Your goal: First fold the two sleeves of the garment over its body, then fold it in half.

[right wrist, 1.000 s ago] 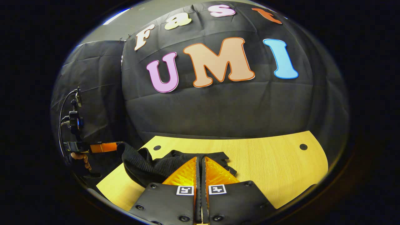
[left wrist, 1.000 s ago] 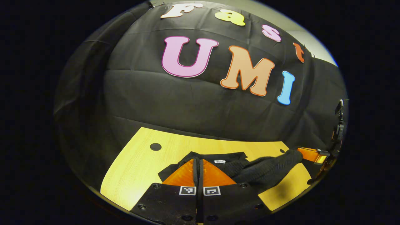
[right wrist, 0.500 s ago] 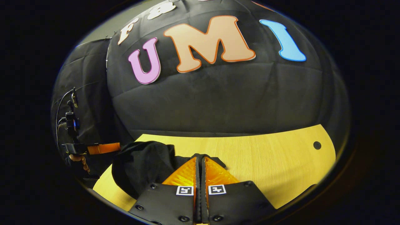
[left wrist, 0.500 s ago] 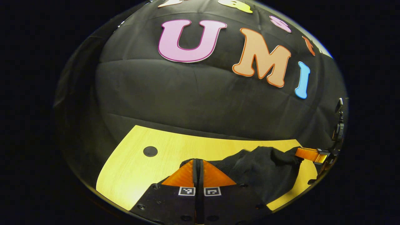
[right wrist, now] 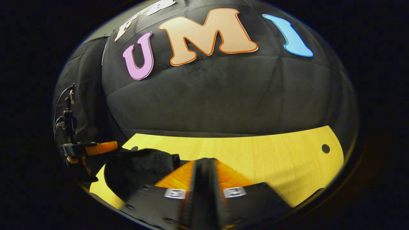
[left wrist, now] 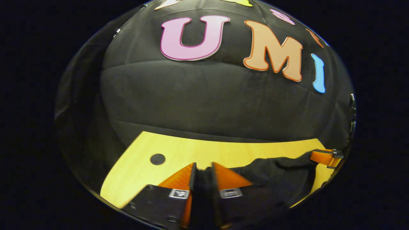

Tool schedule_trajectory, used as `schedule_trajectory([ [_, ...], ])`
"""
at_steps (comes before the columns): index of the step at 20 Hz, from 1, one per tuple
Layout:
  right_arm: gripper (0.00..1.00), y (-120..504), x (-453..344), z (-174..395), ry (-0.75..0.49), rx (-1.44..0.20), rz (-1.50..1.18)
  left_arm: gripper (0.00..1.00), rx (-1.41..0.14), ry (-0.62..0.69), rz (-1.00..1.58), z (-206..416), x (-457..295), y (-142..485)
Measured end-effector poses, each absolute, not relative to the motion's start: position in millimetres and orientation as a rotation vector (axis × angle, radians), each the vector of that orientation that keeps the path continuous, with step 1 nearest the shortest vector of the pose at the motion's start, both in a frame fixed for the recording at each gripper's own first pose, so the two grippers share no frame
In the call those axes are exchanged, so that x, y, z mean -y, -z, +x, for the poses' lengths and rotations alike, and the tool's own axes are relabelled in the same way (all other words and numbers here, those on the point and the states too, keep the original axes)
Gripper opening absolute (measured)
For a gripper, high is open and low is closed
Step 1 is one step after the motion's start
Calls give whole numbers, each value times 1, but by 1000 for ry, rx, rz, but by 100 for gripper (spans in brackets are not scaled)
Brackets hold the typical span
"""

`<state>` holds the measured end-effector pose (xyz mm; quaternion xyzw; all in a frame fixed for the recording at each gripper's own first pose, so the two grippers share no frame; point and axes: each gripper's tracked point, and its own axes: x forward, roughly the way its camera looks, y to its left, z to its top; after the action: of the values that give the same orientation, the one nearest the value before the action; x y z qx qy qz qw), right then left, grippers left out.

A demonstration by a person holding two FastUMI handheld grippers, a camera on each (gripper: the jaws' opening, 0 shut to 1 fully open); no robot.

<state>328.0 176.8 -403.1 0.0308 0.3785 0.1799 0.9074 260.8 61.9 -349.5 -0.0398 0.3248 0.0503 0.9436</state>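
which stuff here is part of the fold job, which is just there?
Job:
- black garment
- left tool, fingers parted, cloth between them
- right tool, fingers parted, cloth between them

Just there:
- wooden table
- round holes in tabletop

In the left gripper view, the table (left wrist: pixel 179 150) filled the lower middle of the frame, with the booth's cloth wall (left wrist: pixel 204 99) behind it. The garment (left wrist: pixel 281 174) lay on the table at lower right, reaching from the left gripper (left wrist: pixel 203 167) at bottom centre to the right gripper (left wrist: pixel 322 157) at the far right edge.

In the right gripper view, the garment (right wrist: pixel 137 166) lay at lower left, between the right gripper (right wrist: pixel 204 164) at bottom centre and the left gripper (right wrist: pixel 102 147) at the left edge.
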Motion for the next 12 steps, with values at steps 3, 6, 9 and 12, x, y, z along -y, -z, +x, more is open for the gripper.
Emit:
schedule_trajectory([
  [3, 98, 378, -171, 335, -350, -693, 24, 89, -591, -160, -30, 263, -76, 323],
  [6, 98, 357, -171, 332, -341, -662, 27, 94, -541, -168, -17, 264, -78, 293],
  [9, 99, 320, -166, 310, -330, -612, 39, 94, -507, -184, -26, 241, -79, 254],
  [12, 98, 259, -159, 265, -320, -509, 40, 94, -347, -171, -25, 206, -76, 186],
])
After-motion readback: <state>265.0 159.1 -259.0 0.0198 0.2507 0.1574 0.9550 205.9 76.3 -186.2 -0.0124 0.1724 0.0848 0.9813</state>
